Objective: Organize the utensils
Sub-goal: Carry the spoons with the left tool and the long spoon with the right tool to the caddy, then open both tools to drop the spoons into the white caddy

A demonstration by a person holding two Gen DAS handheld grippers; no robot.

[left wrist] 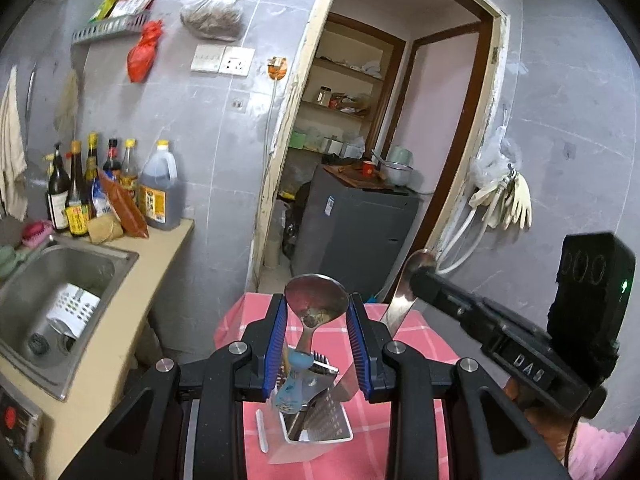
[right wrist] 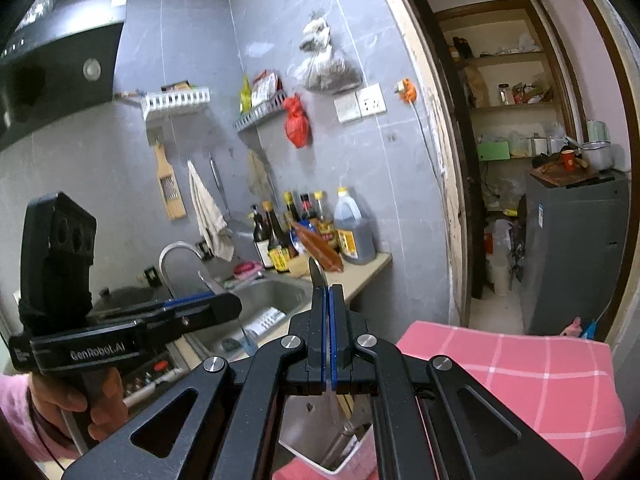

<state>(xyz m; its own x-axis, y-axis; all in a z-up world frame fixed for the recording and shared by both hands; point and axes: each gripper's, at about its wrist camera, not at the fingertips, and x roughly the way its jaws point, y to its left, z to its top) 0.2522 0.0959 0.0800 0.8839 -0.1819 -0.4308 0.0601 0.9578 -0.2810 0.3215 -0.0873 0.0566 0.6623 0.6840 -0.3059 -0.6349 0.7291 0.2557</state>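
Observation:
A white utensil holder (left wrist: 316,436) stands on the pink checked cloth (left wrist: 340,344) and holds a steel grater (left wrist: 320,404) and other utensils. My left gripper (left wrist: 317,312) is open above it, its blue pads either side of a steel spoon with a blue handle (left wrist: 316,300) that stands in the holder. My right gripper (right wrist: 329,300) is shut on a steel utensil (right wrist: 316,270), held upright; it shows in the left wrist view (left wrist: 408,284) to the right of the holder. The holder's rim (right wrist: 340,464) lies below the right gripper.
A steel sink (left wrist: 60,280) with a white basket (left wrist: 74,308) sits left of the table. Sauce bottles (left wrist: 96,188) stand on the counter. A doorway (left wrist: 360,160) with a grey cabinet (left wrist: 352,232) lies behind. Rubber gloves (left wrist: 508,200) hang on the right wall.

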